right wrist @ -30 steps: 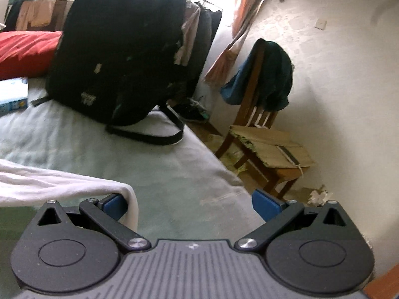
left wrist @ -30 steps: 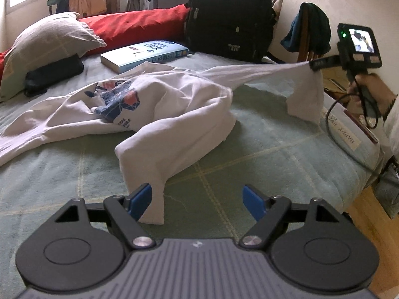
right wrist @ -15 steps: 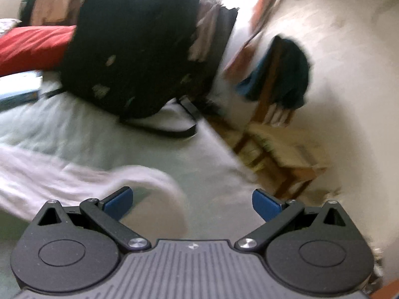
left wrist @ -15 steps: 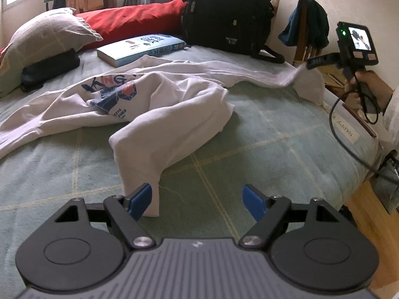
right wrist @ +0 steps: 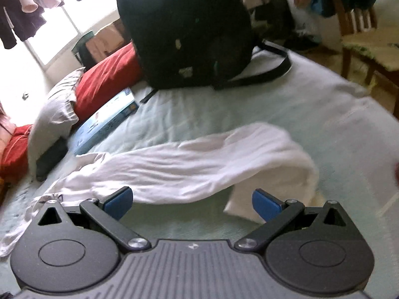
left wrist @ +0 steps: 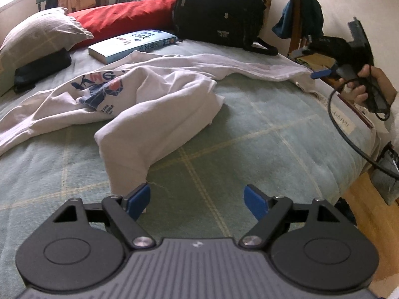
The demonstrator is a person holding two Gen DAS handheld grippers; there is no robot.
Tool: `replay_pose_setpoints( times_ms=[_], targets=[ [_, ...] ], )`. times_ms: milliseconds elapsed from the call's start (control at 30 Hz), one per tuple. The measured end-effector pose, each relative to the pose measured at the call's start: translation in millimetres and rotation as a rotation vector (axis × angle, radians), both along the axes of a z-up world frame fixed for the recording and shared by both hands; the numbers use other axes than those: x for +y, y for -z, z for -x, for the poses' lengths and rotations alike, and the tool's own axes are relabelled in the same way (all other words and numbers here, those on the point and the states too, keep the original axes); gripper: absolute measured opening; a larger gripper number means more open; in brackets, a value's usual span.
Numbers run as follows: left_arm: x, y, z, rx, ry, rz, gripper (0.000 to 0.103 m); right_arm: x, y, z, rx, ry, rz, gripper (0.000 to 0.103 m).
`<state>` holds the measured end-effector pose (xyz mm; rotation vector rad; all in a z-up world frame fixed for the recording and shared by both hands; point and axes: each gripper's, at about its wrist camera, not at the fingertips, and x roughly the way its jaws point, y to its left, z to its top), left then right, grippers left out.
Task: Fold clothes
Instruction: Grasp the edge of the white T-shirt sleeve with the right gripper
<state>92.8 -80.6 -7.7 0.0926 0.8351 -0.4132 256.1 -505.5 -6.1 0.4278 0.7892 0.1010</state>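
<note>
So the crumpled white long-sleeve shirt with a blue graphic print [left wrist: 139, 114] was just lying in a heap on the pale green checked bedspread [left wrist: 261, 149], nowhere near folded. Left of the shirt sat a grey pillow [left wrist: 42, 35]; behind it a light blue book [left wrist: 132, 44] and a big black backpack [left wrist: 219, 12]. The left gripper [left wrist: 197, 199] had its jaws spread wide, empty, one blue pad right by the shirt's near hem. The right gripper [right wrist: 193, 203] was spread too, nothing pinched, with the stretched-out sleeve [right wrist: 199, 164] lying loose just beyond it. Basically all the flattening and folding was left.
</note>
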Motion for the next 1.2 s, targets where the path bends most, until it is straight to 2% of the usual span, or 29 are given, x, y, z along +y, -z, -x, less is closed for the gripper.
replay_pose_setpoints(
  times_ms=[133, 333, 433, 500, 600, 667, 733, 833, 900, 967, 1067, 1100, 1167, 1200],
  targets=[
    [-1, 2, 0, 0.004, -0.005, -0.014, 0.083, -8, 10, -4, 0.010, 0.056, 0.063, 0.103],
    [-7, 7, -3, 0.018, 0.003, -0.027, 0.083, -56, 37, 12, 0.034, 0.150, -0.065, 0.103],
    [-13, 10, -2, 0.026, 0.019, -0.038, 0.083, -75, 58, 21, 0.021, 0.182, -0.168, 0.103],
    [-15, 12, -2, 0.031, 0.023, -0.047, 0.083, -82, 69, 25, -0.009, 0.182, -0.218, 0.103],
    [-17, 15, -4, 0.039, 0.015, -0.055, 0.083, -86, 74, 25, -0.051, 0.169, -0.232, 0.103],
    [-19, 16, -5, 0.044, 0.013, -0.058, 0.083, -87, 72, 23, -0.043, 0.183, -0.255, 0.103],
    [-20, 18, -5, 0.048, 0.015, -0.061, 0.083, -84, 71, 21, -0.053, 0.136, -0.279, 0.103],
    [-24, 21, -5, 0.057, 0.022, -0.069, 0.083, -82, 75, 18, -0.076, 0.091, -0.255, 0.103],
    [-25, 24, -5, 0.062, 0.021, -0.080, 0.083, -86, 78, 16, -0.097, 0.093, -0.240, 0.097],
    [-25, 26, -5, 0.066, 0.018, -0.085, 0.083, -89, 80, 12, -0.108, 0.107, -0.212, 0.084],
    [-24, 26, -5, 0.065, 0.015, -0.086, 0.083, -90, 78, 7, -0.098, 0.127, -0.171, 0.071],
    [-24, 26, -5, 0.065, 0.015, -0.086, 0.083, -87, 76, 7, -0.090, 0.128, -0.136, 0.067],
    [-25, 27, -6, 0.066, 0.016, -0.086, 0.083, -76, 72, 9, -0.070, 0.109, -0.006, 0.049],
    [-25, 27, -6, 0.066, 0.017, -0.088, 0.083, -69, 70, 9, -0.061, 0.097, 0.060, 0.046]
  ],
)
